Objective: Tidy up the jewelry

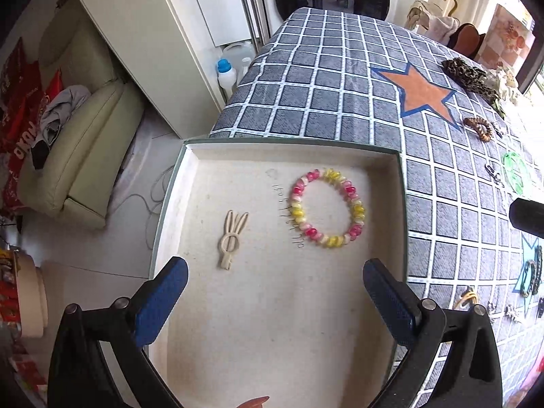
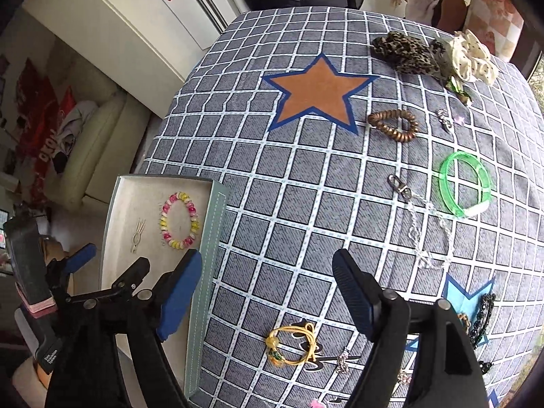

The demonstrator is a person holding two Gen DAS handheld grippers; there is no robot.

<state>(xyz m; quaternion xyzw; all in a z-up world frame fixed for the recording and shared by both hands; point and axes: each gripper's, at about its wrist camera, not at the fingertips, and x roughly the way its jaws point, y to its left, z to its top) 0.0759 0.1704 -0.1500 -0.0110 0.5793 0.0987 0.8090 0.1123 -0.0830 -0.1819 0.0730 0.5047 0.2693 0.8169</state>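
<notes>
A shallow white-lined box (image 1: 401,183) sits at the table's left edge; it also shows in the right wrist view (image 2: 210,224). In it lie a pink and yellow bead bracelet (image 1: 328,207) (image 2: 179,221) and a cream rabbit-shaped clip (image 1: 233,238) (image 2: 137,233). My left gripper (image 1: 275,301) hovers open and empty over the box. My right gripper (image 2: 267,301) is open and empty above the cloth, just beyond a yellow cord bracelet (image 2: 289,345). On the cloth lie a brown coil hair tie (image 2: 394,124), a green bangle (image 2: 464,183) and a clear bead chain with clasp (image 2: 421,224).
A grid-patterned cloth with an orange star (image 2: 314,93) covers the table. A leopard scrunchie (image 2: 406,52) and a white scrunchie (image 2: 472,56) lie far right. Dark beaded pieces (image 2: 482,319) and small charms (image 2: 343,360) lie near right. A sofa (image 1: 85,142) stands left of the table.
</notes>
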